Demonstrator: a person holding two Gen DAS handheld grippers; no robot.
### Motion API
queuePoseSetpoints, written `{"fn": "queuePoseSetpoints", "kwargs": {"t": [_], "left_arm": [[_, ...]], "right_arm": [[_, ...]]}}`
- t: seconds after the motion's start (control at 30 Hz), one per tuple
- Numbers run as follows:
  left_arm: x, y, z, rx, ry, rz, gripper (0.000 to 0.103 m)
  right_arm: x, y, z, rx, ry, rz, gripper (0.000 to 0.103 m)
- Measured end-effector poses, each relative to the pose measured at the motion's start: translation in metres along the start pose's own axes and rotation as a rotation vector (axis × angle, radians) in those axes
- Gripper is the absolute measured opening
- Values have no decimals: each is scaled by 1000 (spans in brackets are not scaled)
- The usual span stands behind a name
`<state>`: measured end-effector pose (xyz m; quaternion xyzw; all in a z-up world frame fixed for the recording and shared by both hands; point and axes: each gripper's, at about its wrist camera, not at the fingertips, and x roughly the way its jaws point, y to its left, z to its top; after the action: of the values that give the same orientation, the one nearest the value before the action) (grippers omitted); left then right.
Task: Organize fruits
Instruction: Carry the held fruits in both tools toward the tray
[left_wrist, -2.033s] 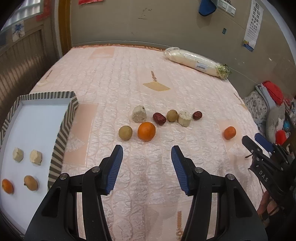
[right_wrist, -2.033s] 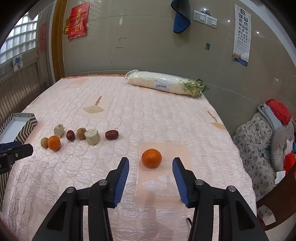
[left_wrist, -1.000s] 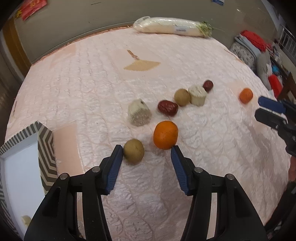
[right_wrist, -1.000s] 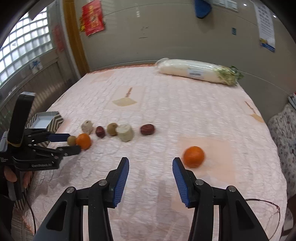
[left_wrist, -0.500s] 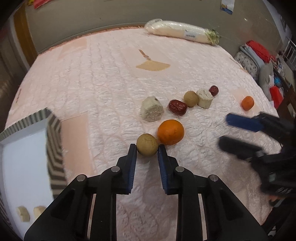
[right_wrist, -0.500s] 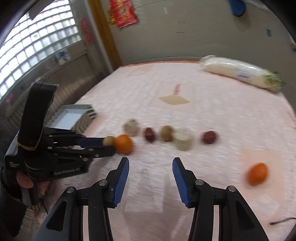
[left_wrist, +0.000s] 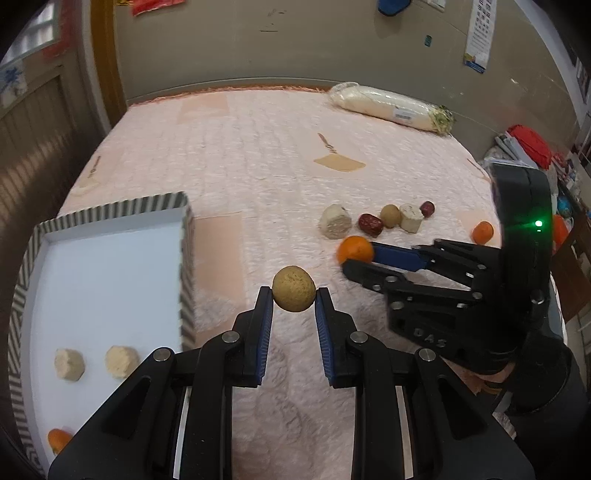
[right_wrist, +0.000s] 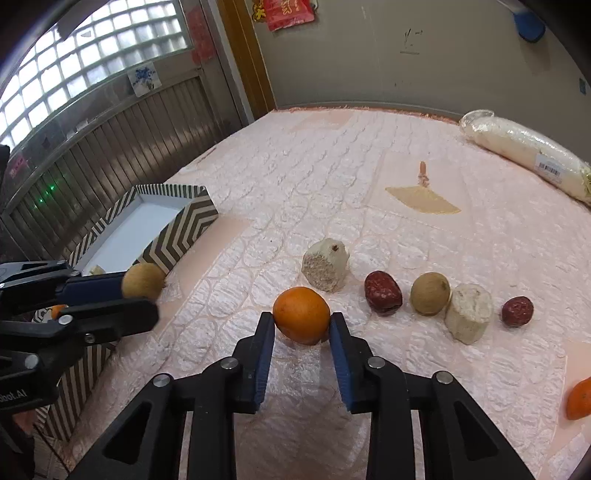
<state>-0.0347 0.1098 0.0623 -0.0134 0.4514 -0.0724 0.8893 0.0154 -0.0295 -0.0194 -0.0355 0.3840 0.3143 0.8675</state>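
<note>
My left gripper is clamped on the longan at frame centre, right of the striped tray, while my right gripper, marked "DAS", has its tips against the orange on the bed, grip unclear.

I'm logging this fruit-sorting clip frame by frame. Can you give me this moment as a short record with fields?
left gripper: shut on the tan round fruit, lifted off the bed
right gripper: fingers on both sides of the orange, which still rests on the bed
tray: striped rim, holds two pale chunks and an orange fruit
still on quilt: pale chunk, two red dates, a tan fruit, a second pale chunk, a second orange
far end of the bed: wrapped cabbage
</note>
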Motion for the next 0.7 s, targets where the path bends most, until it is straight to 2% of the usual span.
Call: {"fn": "queuePoseSetpoints", "kwargs": {"t": [0.3,0.7], "left_arm": [[-7,6,-8,-32,-27,37,23],[-40,29,-17,-81,-84,104,23]], "right_arm": [[-28,6,-7,39,-53,1,28],[-59,51,-5,-10,-107,37,28]]}}
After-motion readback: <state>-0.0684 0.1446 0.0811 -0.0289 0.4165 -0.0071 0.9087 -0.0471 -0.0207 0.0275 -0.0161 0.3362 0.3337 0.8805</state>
